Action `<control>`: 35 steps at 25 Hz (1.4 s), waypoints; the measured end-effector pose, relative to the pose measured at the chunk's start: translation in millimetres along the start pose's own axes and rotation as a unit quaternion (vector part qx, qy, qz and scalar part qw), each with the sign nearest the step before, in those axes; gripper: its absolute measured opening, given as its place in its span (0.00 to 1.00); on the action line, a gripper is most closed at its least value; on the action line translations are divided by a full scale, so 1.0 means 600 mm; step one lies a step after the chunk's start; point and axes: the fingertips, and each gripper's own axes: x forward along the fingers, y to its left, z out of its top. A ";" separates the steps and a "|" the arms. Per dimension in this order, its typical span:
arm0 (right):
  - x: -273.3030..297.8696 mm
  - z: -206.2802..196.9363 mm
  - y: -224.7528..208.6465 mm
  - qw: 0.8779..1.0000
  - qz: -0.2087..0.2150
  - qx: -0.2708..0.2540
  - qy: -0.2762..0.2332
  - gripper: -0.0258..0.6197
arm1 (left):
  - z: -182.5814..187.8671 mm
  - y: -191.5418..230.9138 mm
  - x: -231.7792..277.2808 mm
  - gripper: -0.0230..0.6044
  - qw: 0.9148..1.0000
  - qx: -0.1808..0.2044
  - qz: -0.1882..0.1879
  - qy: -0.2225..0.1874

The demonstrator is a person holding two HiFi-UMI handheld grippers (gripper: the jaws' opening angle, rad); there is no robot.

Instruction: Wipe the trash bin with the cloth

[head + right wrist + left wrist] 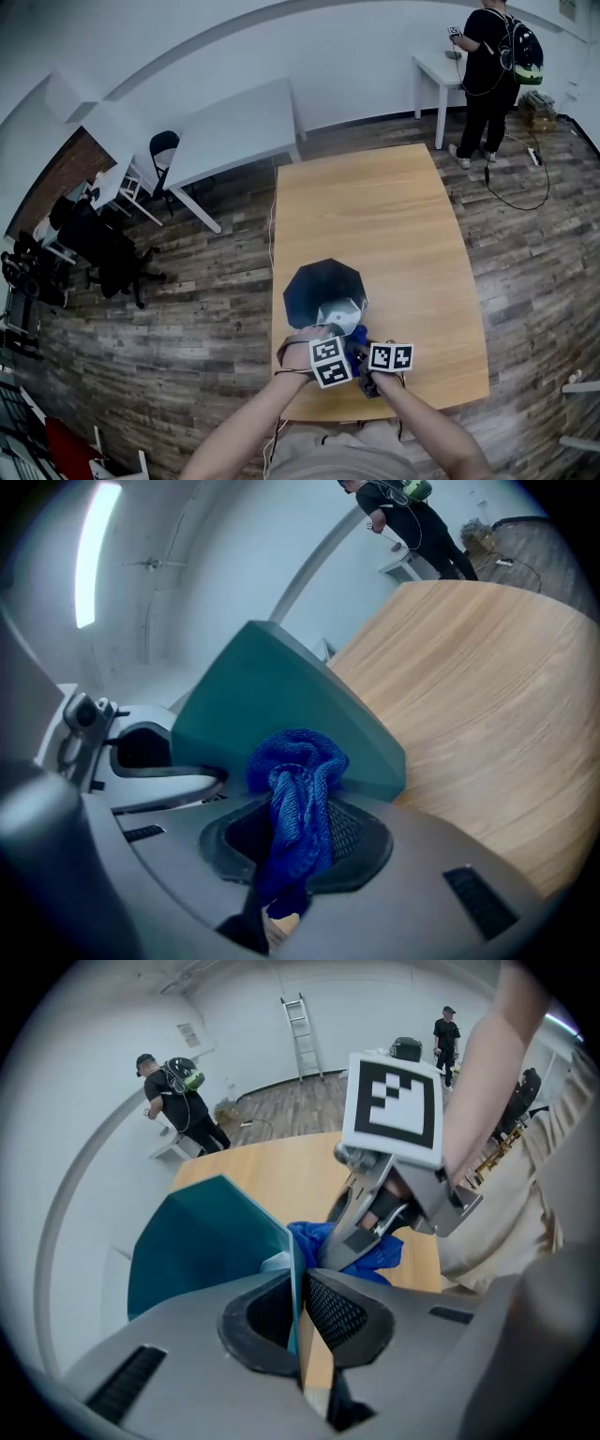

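One trash bin (319, 286) | upright on table (394, 216) | mouth up, axis vertical

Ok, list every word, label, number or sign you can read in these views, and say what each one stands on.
No readable text in any view.
Marker cube: black-and-white square pattern only, no letters or digits.
Wall notice: too small and blurred to read.
Trash bin and cloth: no print visible.
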 end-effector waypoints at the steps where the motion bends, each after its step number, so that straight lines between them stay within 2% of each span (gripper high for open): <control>1: 0.012 -0.008 -0.011 1.000 -0.006 0.001 0.007 0.17 | 0.000 0.002 0.000 0.09 1.000 0.000 -0.001 0.000; 13: 0.118 -0.082 -0.159 0.992 -0.088 0.026 0.086 0.17 | -0.005 0.001 -0.005 0.08 1.000 -0.011 -0.025 0.001; 20: 0.152 -0.101 -0.219 0.985 -0.125 0.062 0.104 0.17 | -0.006 0.006 0.001 0.09 1.000 -0.005 -0.006 0.003; 23: 0.150 -0.107 -0.216 0.984 -0.123 0.069 0.106 0.17 | -0.006 0.002 -0.004 0.11 1.000 0.007 0.007 -0.006; 25: 0.140 -0.107 -0.208 0.986 -0.115 0.067 0.103 0.17 | -0.007 -0.002 -0.014 0.31 1.000 0.011 0.018 -0.019; 27: 0.122 -0.101 -0.196 0.988 -0.102 0.058 0.098 0.17 | -0.011 0.000 -0.027 0.38 0.998 0.025 0.038 -0.032; 31: 0.060 -0.078 -0.171 0.994 -0.072 0.040 0.078 0.17 | -0.044 0.009 -0.050 0.42 0.994 0.072 0.079 -0.035; 35: -0.006 -0.052 -0.111 0.998 -0.029 0.028 0.052 0.17 | -0.107 0.031 -0.063 0.42 0.984 0.137 0.113 -0.013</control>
